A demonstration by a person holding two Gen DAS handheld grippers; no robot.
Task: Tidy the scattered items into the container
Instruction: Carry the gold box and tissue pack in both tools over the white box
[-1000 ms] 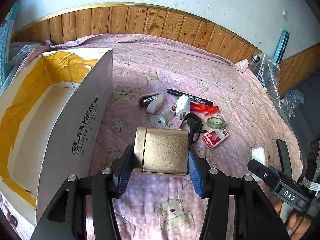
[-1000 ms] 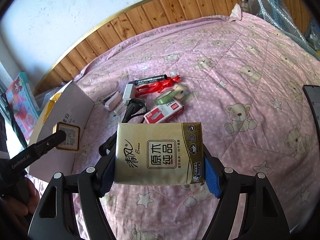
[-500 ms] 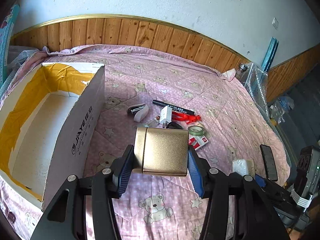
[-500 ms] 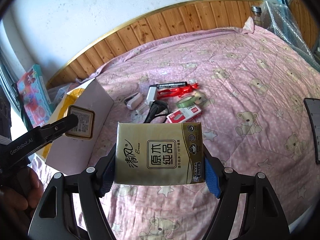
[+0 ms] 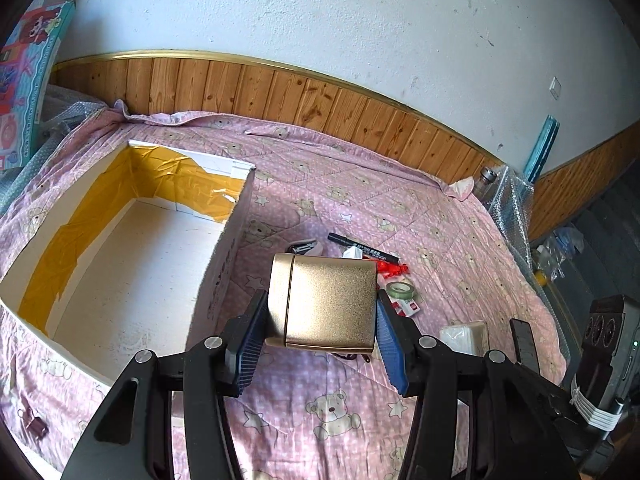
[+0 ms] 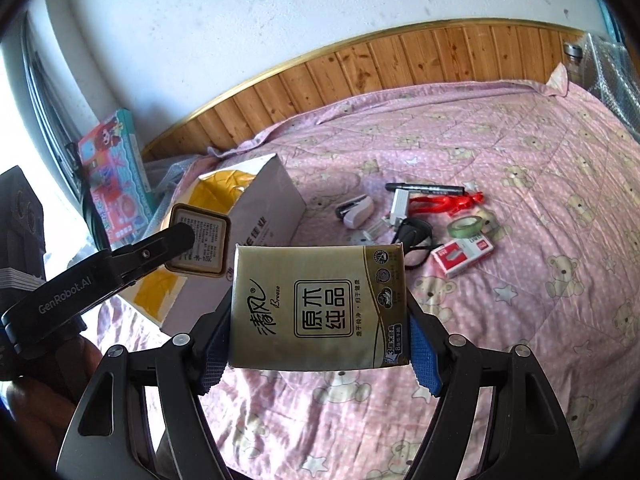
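Observation:
My left gripper is shut on a gold tin, held in the air just right of the open white cardboard box with yellow tape inside. From the right wrist view the same tin hangs over the box's near corner. My right gripper is shut on a gold tissue pack, raised above the pink quilt. On the quilt lie a stapler, a black marker, a red clip, green tape and a red staple box.
A dark phone lies near the bed's right edge. Bubble wrap and a bottle sit at the far right corner. A colourful toy box leans by the wall beyond the cardboard box. A person's hand holds the left gripper.
Both grippers have risen and drawn back from the bed with their loads. The left gripper has swung left, so the tin now hangs by the box's open top.

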